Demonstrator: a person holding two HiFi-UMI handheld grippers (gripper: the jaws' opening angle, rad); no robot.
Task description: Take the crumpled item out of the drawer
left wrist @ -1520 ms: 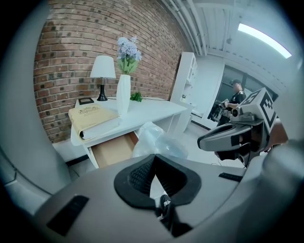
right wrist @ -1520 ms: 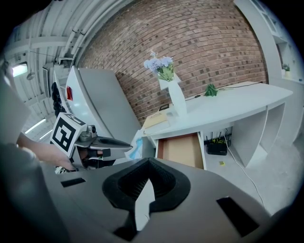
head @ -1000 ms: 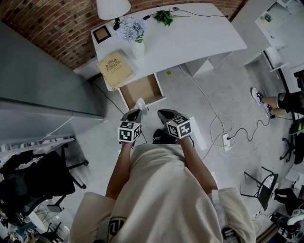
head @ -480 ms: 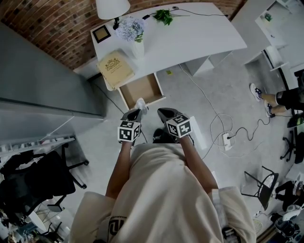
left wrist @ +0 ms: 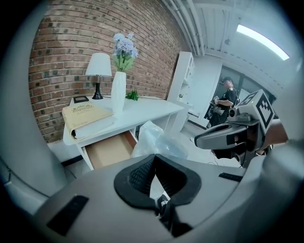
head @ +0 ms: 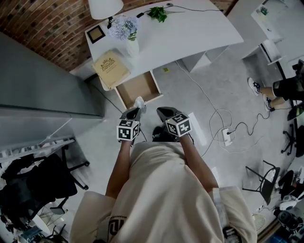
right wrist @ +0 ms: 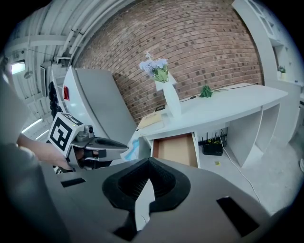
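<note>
Before the drawer (head: 137, 88), left gripper (head: 137, 110) jaws clamp the crumpled item (head: 139, 101)

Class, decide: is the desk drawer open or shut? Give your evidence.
Open. The drawer juts out from under the white desk, and its brown inside shows from above.

only small shifts. the desk (head: 190, 33) and its open drawer (head: 137, 88) slide a touch up and left in the head view, so they lie slightly more to the left ahead of the left tongs (head: 135, 112), their bag (head: 139, 101) and the right tongs (head: 164, 113). the lamp (head: 104, 7) is cut shorter by the top edge. far right of the tongs, a shoe (head: 253, 85) sits higher.
</note>
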